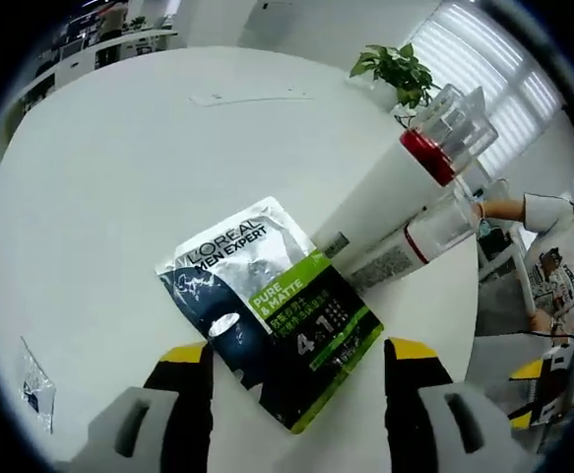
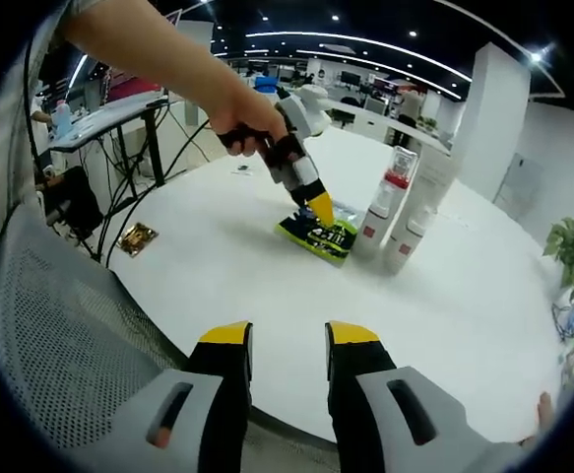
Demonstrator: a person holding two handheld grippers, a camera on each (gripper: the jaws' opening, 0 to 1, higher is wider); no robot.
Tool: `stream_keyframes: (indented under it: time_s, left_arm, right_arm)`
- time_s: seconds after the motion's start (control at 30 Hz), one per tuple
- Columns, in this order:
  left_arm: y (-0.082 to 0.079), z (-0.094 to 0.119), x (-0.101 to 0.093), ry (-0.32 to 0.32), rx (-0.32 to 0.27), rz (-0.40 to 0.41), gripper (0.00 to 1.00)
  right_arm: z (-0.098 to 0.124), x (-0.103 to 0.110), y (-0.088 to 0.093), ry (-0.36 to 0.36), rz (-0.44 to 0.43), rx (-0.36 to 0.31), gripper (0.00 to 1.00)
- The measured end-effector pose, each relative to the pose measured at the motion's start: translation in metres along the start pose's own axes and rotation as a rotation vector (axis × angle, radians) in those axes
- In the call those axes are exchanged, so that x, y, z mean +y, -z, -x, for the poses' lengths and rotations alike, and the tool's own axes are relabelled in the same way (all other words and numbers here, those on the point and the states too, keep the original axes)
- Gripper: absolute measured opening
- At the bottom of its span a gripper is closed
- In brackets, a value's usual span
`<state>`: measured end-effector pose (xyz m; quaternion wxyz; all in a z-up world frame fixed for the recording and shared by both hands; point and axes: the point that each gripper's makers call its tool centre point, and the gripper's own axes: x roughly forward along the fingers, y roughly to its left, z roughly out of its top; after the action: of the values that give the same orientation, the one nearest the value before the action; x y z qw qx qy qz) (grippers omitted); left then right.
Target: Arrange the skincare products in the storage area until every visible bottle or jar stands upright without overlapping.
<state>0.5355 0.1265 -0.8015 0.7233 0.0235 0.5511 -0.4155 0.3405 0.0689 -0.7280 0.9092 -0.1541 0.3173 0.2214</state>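
At the centre of the left gripper view, a flat sachet (image 1: 272, 305) printed in silver, black and green is seen lying on the white table (image 1: 129, 177), its lower corner reaching between the two yellow-tipped jaws of the left tool (image 1: 296, 360), which are spread wide on either side of it without visibly pinching it. To the upper right of the sachet two white bottles are seen side by side: one with a red band (image 1: 385, 187) and a clear cap, and, just below it in the frame, a second (image 1: 410, 246) with a thin red line and a clear cap. A potted plant (image 1: 397, 69) is seen at the upper right, near the table's far edge, and a small clear wrapper (image 1: 35, 379) lies at the lower left. In the right gripper view the right tool (image 2: 288, 345) is seen at the bottom of the frame, above the near edge of the table (image 2: 218, 256), its jaws parted by a narrow gap with nothing between them. Above it, at centre, a hand (image 2: 242, 118) is seen gripping the left tool (image 2: 318, 209), whose yellow tips point down onto the sachet (image 2: 318, 236). Just right of the sachet the two bottles (image 2: 383, 212) (image 2: 408, 236) stand upright, close together. A chair (image 2: 60, 335) with a mesh back is seen at the lower left, and the plant (image 2: 572, 251) at the right edge.
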Motion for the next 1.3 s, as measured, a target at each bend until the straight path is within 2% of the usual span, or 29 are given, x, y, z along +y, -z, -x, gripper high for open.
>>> stream_keyframes:
  time_s: [0.03,0.1,0.17,0.27,0.37,0.53,0.57,0.63,0.73,0.8,0.83,0.9,1.07,1.2,1.23,1.3]
  left_arm:
    - [0.001,0.002,0.002,-0.004,0.0,-0.002,0.74]
    - [-0.002,0.012,0.007,-0.019,-0.04,-0.013,0.77]
    - [0.002,0.023,0.005,-0.005,-0.05,-0.018,0.76]
    - [0.013,0.04,0.006,-0.015,-0.06,-0.078,0.78]
    - [0.04,0.056,0.006,-0.025,-0.038,-0.117,0.87]
    - [0.076,0.079,0.0,-0.036,-0.001,-0.193,0.88]
    - [0.085,0.086,-0.004,-0.034,0.012,-0.234,0.88]
    - [0.101,0.098,-0.01,-0.035,0.044,-0.259,0.87]
    - [0.115,0.111,-0.015,-0.058,0.046,-0.341,0.88]
    - [0.129,0.117,-0.011,-0.086,0.092,-0.396,0.87]
    - [0.138,0.122,-0.006,-0.124,0.114,-0.437,0.86]
    - [0.157,0.127,-0.004,-0.133,0.163,-0.484,0.8]
    - [0.195,0.126,0.005,-0.16,0.275,-0.658,0.8]
    - [0.218,0.125,0.007,-0.167,0.323,-0.683,0.79]
    - [0.228,0.126,0.008,-0.17,0.348,-0.694,0.77]
    - [0.237,0.125,0.009,-0.173,0.365,-0.716,0.72]
  right_arm:
    - [0.0,0.0,0.0,-0.001,0.002,0.001,0.27]
    - [0.0,0.001,0.0,-0.002,0.005,0.003,0.27]
    - [0.0,0.0,0.0,0.001,0.007,0.001,0.27]
    - [0.0,0.0,-0.002,0.003,0.012,-0.006,0.27]
    - [0.001,0.0,-0.002,0.005,0.019,-0.01,0.27]
    - [0.001,0.002,-0.003,0.001,0.025,-0.012,0.27]
    - [0.001,0.002,-0.004,0.001,0.028,-0.015,0.27]
    - [0.001,0.003,-0.004,0.002,0.029,-0.014,0.27]
    - [0.002,0.003,-0.005,0.004,0.036,-0.018,0.27]
    - [0.002,0.004,-0.005,0.002,0.038,-0.018,0.27]
    - [0.002,0.005,-0.006,0.001,0.044,-0.02,0.27]
    - [0.002,0.006,-0.006,-0.003,0.048,-0.02,0.27]
    - [0.002,0.007,-0.006,-0.006,0.057,-0.021,0.27]
    - [0.003,0.009,-0.006,-0.011,0.067,-0.023,0.28]
    - [0.002,0.011,-0.005,-0.017,0.074,-0.017,0.28]
    - [0.002,0.012,-0.005,-0.023,0.081,-0.017,0.28]
